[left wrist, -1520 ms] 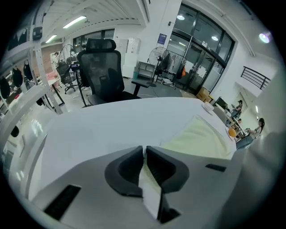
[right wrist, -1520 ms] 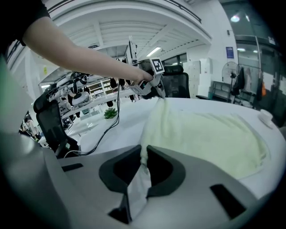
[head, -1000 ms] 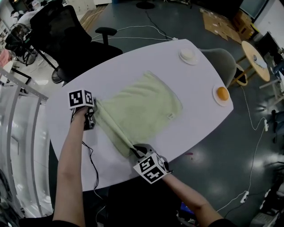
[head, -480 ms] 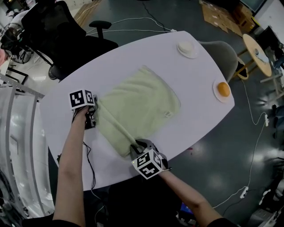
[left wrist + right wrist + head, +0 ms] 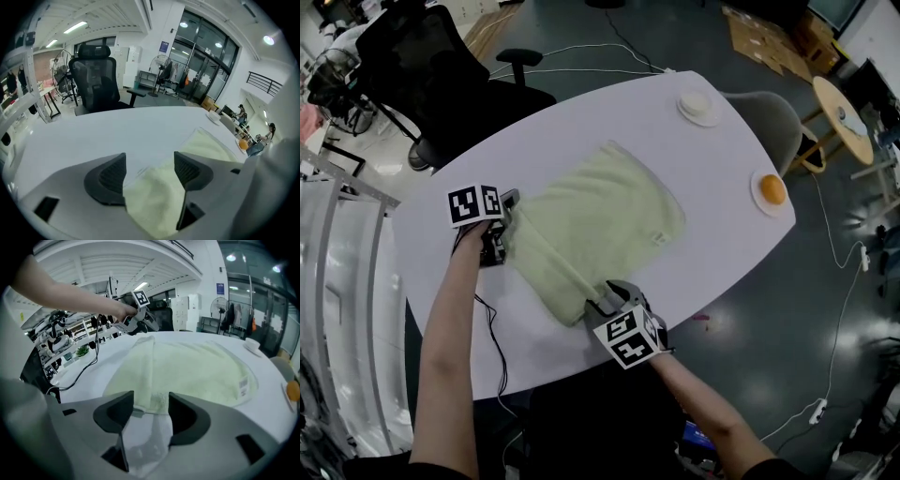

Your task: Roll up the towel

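Towel (image 5: pixel 600 214) on table (image 5: pixel 581 122), near edge folded. Left gripper (image 5: pixel 510 204), right gripper (image 5: pixel 602 300) jaws just opened: left wide, right narrower, fold ends loose between. We judge towel soft, limp, light; retake fold at both ends.

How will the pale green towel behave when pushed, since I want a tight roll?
Probably floppy: the towel lies flat on the table with its near edge folded into a soft ridge. Likely not slippery: its nap looks fuzzy, so a push may bunch it rather than slide it.
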`<state>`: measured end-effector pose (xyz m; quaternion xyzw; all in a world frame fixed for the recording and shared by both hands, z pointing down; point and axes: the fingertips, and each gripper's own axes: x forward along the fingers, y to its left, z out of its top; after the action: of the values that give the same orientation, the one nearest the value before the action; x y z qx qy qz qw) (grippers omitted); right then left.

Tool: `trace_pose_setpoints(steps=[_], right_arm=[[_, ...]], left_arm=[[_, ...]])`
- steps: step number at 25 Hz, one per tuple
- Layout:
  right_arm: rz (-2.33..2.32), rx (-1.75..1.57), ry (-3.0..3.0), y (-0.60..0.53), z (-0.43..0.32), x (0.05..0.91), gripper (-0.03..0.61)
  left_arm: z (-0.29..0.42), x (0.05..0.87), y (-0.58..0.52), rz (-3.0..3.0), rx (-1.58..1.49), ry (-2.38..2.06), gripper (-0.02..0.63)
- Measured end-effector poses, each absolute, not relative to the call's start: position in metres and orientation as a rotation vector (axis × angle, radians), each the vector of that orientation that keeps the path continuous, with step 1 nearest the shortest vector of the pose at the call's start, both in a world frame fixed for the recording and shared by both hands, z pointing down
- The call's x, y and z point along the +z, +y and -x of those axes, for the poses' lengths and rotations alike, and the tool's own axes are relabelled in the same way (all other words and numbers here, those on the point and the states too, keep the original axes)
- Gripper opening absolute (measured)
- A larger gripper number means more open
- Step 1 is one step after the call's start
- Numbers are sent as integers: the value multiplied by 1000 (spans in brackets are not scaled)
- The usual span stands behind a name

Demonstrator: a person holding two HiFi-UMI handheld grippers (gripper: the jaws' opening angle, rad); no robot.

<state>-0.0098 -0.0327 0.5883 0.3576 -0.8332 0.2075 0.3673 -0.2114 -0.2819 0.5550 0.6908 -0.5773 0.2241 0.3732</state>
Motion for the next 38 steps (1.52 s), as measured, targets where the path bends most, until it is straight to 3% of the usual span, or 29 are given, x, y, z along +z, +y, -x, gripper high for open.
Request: trace_pose_setpoints(steps=[8, 13, 19, 38], right_arm=[[-899, 409, -2196, -26, 27, 550, 255], [-847, 375, -2218, -8, 55, 549, 255], [-798, 355, -2196, 12, 80, 564, 253], [-798, 197, -2062, 18, 86, 612, 149]], left_arm=[[262, 518, -272, -1747, 428, -1501, 330], [270, 544, -242, -1685, 388, -1402, 245], [266, 578, -224, -1624, 351, -1310, 230], [251, 607, -234, -1594, 345, -1330, 87]])
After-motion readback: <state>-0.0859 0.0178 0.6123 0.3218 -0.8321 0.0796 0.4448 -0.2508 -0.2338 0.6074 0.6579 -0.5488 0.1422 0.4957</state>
